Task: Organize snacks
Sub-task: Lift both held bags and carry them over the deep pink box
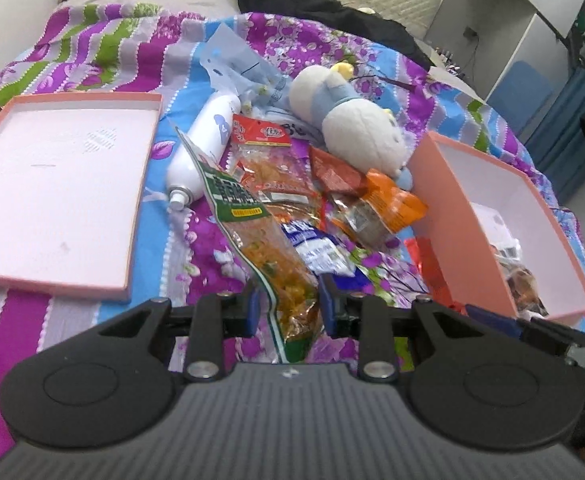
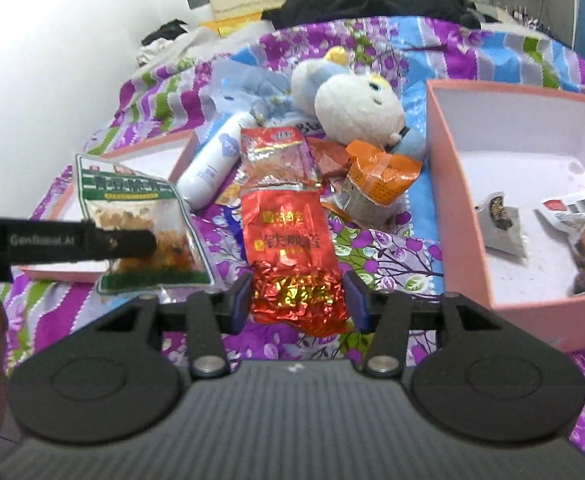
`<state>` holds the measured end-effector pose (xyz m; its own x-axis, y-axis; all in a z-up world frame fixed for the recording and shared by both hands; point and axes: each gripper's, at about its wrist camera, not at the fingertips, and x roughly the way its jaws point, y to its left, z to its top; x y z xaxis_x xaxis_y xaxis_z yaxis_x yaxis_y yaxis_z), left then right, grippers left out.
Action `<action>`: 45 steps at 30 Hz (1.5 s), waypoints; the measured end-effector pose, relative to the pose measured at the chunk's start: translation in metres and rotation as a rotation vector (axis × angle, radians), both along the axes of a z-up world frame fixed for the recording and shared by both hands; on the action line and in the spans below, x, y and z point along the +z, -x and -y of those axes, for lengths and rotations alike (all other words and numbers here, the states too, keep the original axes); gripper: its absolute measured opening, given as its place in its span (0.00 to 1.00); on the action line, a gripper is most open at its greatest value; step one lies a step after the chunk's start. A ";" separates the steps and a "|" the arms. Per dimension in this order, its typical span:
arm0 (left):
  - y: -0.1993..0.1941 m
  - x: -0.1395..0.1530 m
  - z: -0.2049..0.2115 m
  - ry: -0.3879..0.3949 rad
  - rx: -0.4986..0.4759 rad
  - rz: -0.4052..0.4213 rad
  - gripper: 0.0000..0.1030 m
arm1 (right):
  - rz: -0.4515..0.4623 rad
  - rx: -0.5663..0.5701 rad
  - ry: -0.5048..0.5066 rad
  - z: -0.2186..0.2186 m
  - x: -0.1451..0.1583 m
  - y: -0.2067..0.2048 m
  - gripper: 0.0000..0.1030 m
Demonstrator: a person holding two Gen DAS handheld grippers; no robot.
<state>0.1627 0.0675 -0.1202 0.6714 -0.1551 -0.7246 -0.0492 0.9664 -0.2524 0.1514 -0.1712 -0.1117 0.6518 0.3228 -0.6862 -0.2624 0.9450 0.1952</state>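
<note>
1. A shallow pink lid (image 1: pixel 52 184) lies open-side up at the left of the floral bedspread (image 1: pixel 196 248); a white bottle (image 1: pixel 206 148) lies just beside it.
2. The left gripper (image 1: pixel 288 308) is clamped on the green-topped snack bag (image 1: pixel 260 232); in the right wrist view the bag hangs lifted clear of the bed.
3. The right gripper (image 2: pixel 297 300) has its fingers apart on either side of a red foil packet (image 2: pixel 288 252) lying on the bedspread; whether they touch it I cannot tell.
4. More snacks are piled mid-bed: an orange packet (image 2: pixel 380 176) beside a plush toy (image 2: pixel 356 108).
5. The deep pink box (image 2: pixel 456 216) sits at the right, already holding a few small packets (image 2: pixel 504 224).
</note>
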 end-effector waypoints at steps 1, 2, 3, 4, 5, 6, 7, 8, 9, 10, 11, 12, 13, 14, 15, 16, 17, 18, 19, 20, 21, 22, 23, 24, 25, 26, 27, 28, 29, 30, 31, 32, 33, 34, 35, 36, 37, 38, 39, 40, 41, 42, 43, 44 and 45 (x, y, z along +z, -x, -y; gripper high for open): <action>0.010 0.005 0.003 -0.009 -0.002 0.006 0.33 | 0.012 -0.002 -0.001 0.001 0.005 0.007 0.50; 0.017 0.008 0.007 -0.014 -0.006 0.010 0.33 | 0.023 -0.007 -0.001 0.003 0.010 0.014 0.50; 0.027 0.013 0.011 -0.014 -0.009 0.013 0.33 | 0.035 -0.011 0.000 0.005 0.015 0.020 0.50; 0.036 0.017 0.014 -0.012 -0.009 0.016 0.33 | 0.051 -0.014 0.001 0.007 0.019 0.028 0.50; 0.043 0.020 0.017 -0.012 -0.009 0.021 0.33 | 0.063 -0.016 0.002 0.008 0.024 0.034 0.50; 0.051 0.024 0.019 -0.012 -0.005 0.026 0.33 | 0.071 -0.020 0.002 0.010 0.027 0.038 0.50; 0.057 0.027 0.021 -0.010 -0.002 0.028 0.33 | 0.080 -0.023 0.000 0.013 0.031 0.044 0.50; 0.064 0.031 0.023 -0.004 -0.002 0.036 0.33 | 0.089 -0.025 0.005 0.015 0.035 0.049 0.50; 0.070 0.034 0.025 -0.002 -0.004 0.043 0.33 | 0.098 -0.027 0.015 0.016 0.039 0.055 0.50; 0.077 0.039 0.028 -0.006 -0.005 0.052 0.33 | 0.112 -0.027 0.017 0.018 0.043 0.059 0.50; 0.082 0.042 0.030 -0.009 -0.009 0.064 0.33 | 0.126 -0.030 0.020 0.019 0.047 0.064 0.50; 0.088 0.046 0.033 -0.011 -0.011 0.074 0.33 | 0.135 -0.035 0.028 0.021 0.050 0.068 0.50; 0.092 0.048 0.034 -0.009 -0.014 0.077 0.33 | 0.141 -0.039 0.032 0.023 0.053 0.072 0.50; 0.096 0.051 0.036 -0.006 -0.022 0.084 0.33 | 0.152 -0.042 0.028 0.027 0.057 0.076 0.50; 0.101 0.054 0.039 -0.008 -0.028 0.091 0.33 | 0.162 -0.044 0.030 0.029 0.061 0.079 0.50; 0.103 0.057 0.041 -0.011 -0.030 0.097 0.33 | 0.174 -0.044 0.034 0.030 0.064 0.083 0.50; 0.106 0.061 0.044 -0.012 -0.036 0.104 0.33 | 0.190 -0.042 0.034 0.033 0.069 0.087 0.50; 0.107 0.064 0.047 -0.012 -0.042 0.113 0.33 | 0.204 -0.044 0.034 0.035 0.073 0.089 0.50; 0.108 0.069 0.050 -0.014 -0.046 0.124 0.33 | 0.216 -0.047 0.034 0.037 0.076 0.091 0.50; 0.109 0.073 0.053 -0.020 -0.050 0.135 0.33 | 0.228 -0.049 0.031 0.039 0.080 0.093 0.50; 0.110 0.079 0.057 -0.026 -0.055 0.150 0.33 | 0.240 -0.054 0.029 0.040 0.084 0.094 0.50; 0.111 0.085 0.059 -0.028 -0.059 0.162 0.33 | 0.254 -0.059 0.027 0.042 0.089 0.096 0.50; 0.111 0.092 0.063 -0.025 -0.066 0.176 0.33 | 0.267 -0.064 0.024 0.045 0.093 0.097 0.50; 0.110 0.098 0.067 -0.022 -0.076 0.189 0.33 | 0.278 -0.068 0.020 0.048 0.097 0.098 0.50; 0.110 0.104 0.072 -0.024 -0.087 0.204 0.33 | 0.292 -0.076 0.015 0.052 0.102 0.099 0.50; 0.109 0.110 0.077 -0.029 -0.096 0.216 0.33 | 0.303 -0.085 0.012 0.056 0.106 0.099 0.50; 0.106 0.116 0.083 -0.031 -0.106 0.228 0.33 | 0.315 -0.094 0.010 0.060 0.111 0.101 0.50; 0.104 0.122 0.089 -0.028 -0.117 0.239 0.33 | 0.327 -0.104 0.008 0.065 0.115 0.102 0.50; 0.101 0.127 0.094 -0.025 -0.128 0.247 0.33 | 0.340 -0.115 0.005 0.070 0.119 0.102 0.50; 0.097 0.132 0.100 -0.022 -0.139 0.254 0.33 | 0.352 -0.130 -0.004 0.076 0.123 0.102 0.50; 0.093 0.137 0.106 -0.019 -0.149 0.261 0.33 | 0.361 -0.145 -0.015 0.083 0.127 0.101 0.50; 0.088 0.141 0.114 -0.015 -0.162 0.268 0.33 | 0.367 -0.160 -0.023 0.090 0.131 0.100 0.50; 0.083 0.145 0.120 -0.011 -0.174 0.274 0.33 | 0.373 -0.172 -0.030 0.096 0.134 0.099 0.50; 0.078 0.149 0.127 -0.010 -0.188 0.281 0.33 | 0.379 -0.187 -0.034 0.103 0.137 0.097 0.50; 0.073 0.152 0.134 -0.010 -0.202 0.286 0.33 | 0.385 -0.200 -0.037 0.110 0.139 0.095 0.50; 0.067 0.155 0.141 -0.010 -0.217 0.291 0.33 | 0.390 -0.212 -0.037 0.117 0.142 0.092 0.50; 0.061 0.158 0.148 -0.007 -0.232 0.297 0.33 | 0.395 -0.225 -0.037 0.123 0.143 0.089 0.50; 0.054 0.160 0.156 -0.007 -0.244 0.301 0.33 | 0.401 -0.238 -0.032 0.129 0.144 0.086 0.50; 0.048 0.162 0.164 -0.009 -0.255 0.304 0.33 | 0.404 -0.249 -0.027 0.135 0.144 0.082 0.50; 0.039 0.163 0.172 -0.013 -0.267 0.305 0.33 | 0.406 -0.261 -0.021 0.142 0.144 0.077 0.50; 0.034 0.163 0.179 -0.015 -0.278 0.304 0.33 | 0.405 -0.273 -0.017 0.149 0.143 0.072 0.50; 0.026 0.162 0.186 -0.016 -0.289 0.302 0.33 | 0.400 -0.281 -0.012 0.154 0.140 0.066 0.50; 0.017 0.159 0.194 -0.017 -0.302 0.297 0.33 | 0.391 -0.288 -0.005 0.161 0.136 0.059 0.50; 0.007 0.156 0.202 -0.023 -0.315 0.287 0.33 | 0.381 -0.296 0.000 0.165 0.133 0.053 0.50; -0.003 0.152 0.208 -0.031 -0.321 0.276 0.33 | 0.364 -0.304 0.006 0.171 0.127 0.044 0.50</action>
